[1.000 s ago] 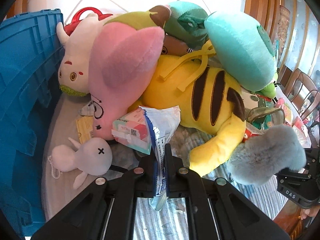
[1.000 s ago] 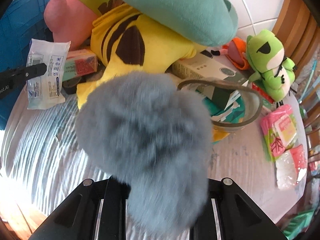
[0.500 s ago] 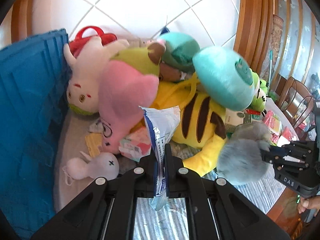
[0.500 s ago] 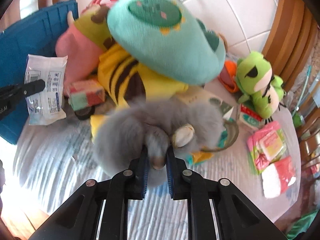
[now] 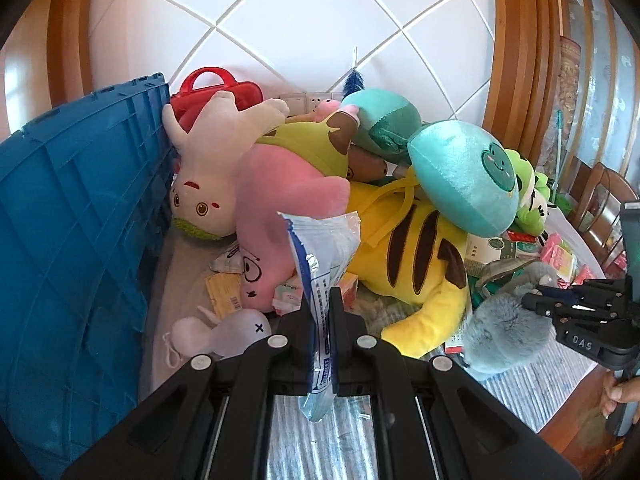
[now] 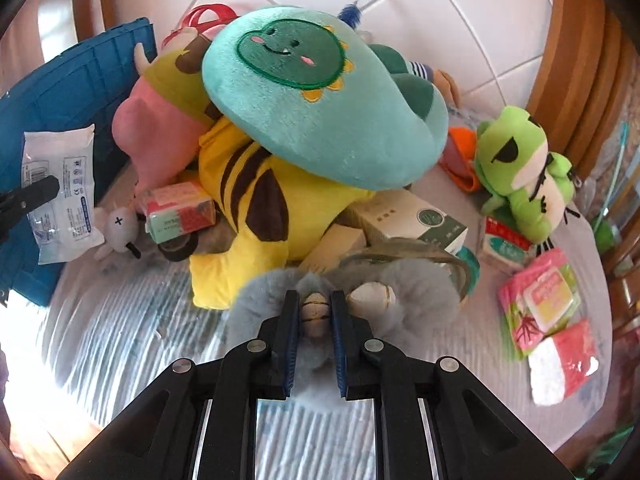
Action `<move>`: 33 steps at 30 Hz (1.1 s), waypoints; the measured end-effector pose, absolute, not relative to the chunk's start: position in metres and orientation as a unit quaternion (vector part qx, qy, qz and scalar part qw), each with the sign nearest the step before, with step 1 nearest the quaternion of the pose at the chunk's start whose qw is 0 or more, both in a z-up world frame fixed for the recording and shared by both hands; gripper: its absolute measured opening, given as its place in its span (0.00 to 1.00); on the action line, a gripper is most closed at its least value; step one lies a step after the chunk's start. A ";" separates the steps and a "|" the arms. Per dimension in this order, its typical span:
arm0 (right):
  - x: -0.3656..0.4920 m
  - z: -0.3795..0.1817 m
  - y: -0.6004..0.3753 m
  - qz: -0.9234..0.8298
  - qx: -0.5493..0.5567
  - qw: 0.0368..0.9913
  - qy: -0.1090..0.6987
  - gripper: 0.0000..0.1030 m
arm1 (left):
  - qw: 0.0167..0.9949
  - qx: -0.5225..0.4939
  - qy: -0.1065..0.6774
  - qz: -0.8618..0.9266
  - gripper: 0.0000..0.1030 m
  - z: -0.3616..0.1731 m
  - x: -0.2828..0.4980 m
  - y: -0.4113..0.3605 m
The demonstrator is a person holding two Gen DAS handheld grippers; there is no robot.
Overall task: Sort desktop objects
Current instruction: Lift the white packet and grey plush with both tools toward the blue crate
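The left gripper (image 5: 321, 300) is clamping its jaws tight on a white plastic packet (image 5: 320, 248), which is standing up edge-on between the fingers, raised above the striped tablecloth (image 6: 132, 320). Over on the other side, the right gripper (image 6: 315, 312) is pinching the grey furry toy (image 6: 400, 300) by a small beige part in its middle, jaws closed firmly on it, the fluff spreading out on both sides. That toy is sitting low at the front of the heap, just in front of the yellow striped plush (image 6: 256, 200). The teal cushion (image 6: 320, 96) with the smiling green face is lying on top of the yellow one, and the pink plush (image 5: 280, 200) is leaning beside it. The blue crate (image 5: 76, 220) is standing along the left edge of the table. The green frog toy (image 6: 520, 168) is sitting well off to the right, near the pink snack packs (image 6: 540, 300).
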State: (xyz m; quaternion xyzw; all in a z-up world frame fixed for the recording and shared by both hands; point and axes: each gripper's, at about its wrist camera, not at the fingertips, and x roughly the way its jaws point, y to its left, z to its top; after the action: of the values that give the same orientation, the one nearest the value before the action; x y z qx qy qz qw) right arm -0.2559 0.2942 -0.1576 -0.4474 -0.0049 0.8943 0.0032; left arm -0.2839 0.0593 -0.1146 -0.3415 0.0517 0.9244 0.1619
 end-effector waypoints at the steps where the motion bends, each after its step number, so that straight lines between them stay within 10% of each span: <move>1: -0.256 -0.155 0.294 0.895 -0.446 0.002 -0.006 0.15 | 0.162 -0.341 0.052 0.925 0.05 -0.115 -0.284 0.060; 33: -0.251 -0.015 0.192 0.938 -0.315 -0.133 -0.059 0.15 | 0.089 -0.267 0.046 0.959 0.05 -0.005 -0.249 0.019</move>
State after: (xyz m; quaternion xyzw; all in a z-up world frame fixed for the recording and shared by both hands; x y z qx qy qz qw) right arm -0.2513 0.1921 -0.0146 -0.3155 -0.0588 0.9377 -0.1332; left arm -0.2493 0.0191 -0.0048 -0.2666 0.0463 0.9585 0.0894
